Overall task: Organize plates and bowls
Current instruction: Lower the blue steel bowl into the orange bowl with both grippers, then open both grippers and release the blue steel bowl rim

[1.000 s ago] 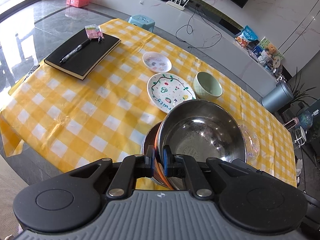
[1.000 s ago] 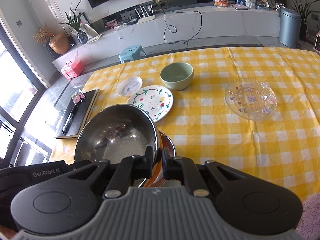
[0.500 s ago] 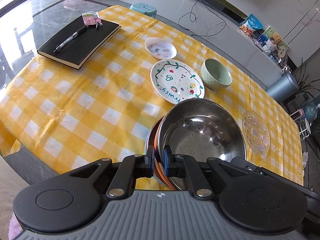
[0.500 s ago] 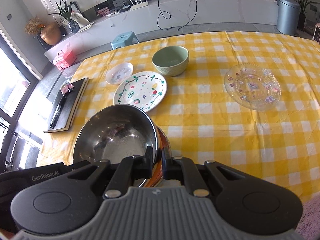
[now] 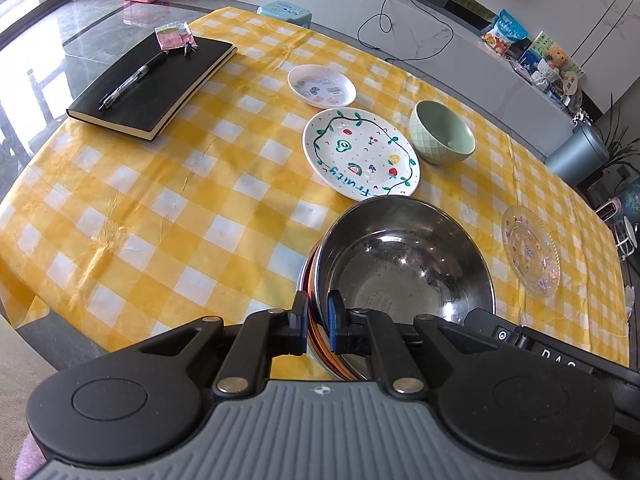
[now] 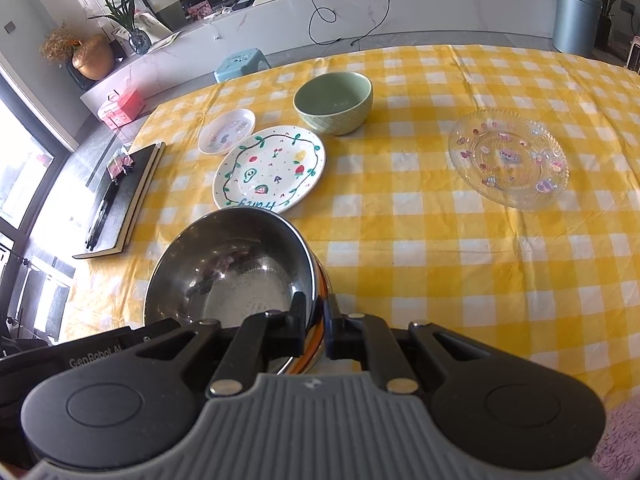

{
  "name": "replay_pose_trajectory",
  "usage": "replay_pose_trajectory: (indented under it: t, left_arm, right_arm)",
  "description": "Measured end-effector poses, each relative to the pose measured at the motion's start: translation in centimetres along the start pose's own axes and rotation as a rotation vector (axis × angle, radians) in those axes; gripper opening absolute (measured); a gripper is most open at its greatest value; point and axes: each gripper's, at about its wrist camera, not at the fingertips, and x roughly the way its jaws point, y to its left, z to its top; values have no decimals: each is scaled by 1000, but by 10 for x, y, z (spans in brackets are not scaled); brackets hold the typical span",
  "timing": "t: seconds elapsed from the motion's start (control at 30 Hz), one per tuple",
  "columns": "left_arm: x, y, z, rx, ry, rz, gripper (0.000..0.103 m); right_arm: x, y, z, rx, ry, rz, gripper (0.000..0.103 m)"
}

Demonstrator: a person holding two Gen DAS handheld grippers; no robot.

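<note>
Shiny steel bowl (image 5: 404, 264) (mirror-bright inside).

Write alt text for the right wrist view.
The right gripper is clamped on the rim of a steel bowl above a yellow checked tablecloth. Beyond lie a fruit-painted plate, a green bowl and a clear glass plate.

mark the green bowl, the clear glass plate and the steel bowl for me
green bowl (image 6: 334, 102): right wrist view, inside of the bowl.
clear glass plate (image 6: 508, 158): right wrist view, centre of the plate.
steel bowl (image 5: 404, 264): left wrist view, inner wall.
</note>
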Motion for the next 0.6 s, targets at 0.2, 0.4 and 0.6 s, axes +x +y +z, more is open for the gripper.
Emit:
replay_pose_trajectory:
  t: [0.2,0.4,0.6]
  left_arm:
    - [5,-1,-1,12,9,11,11]
    - [4,0,0,11,7,5,12]
    - [-5,0,3,0,-20,-5,22]
  right_arm:
    - [8,-2,-2,6,20,-2,6]
    - [8,-3,-1,9,19,9,9]
    - [-3,-5,0,15,-6,45,18]
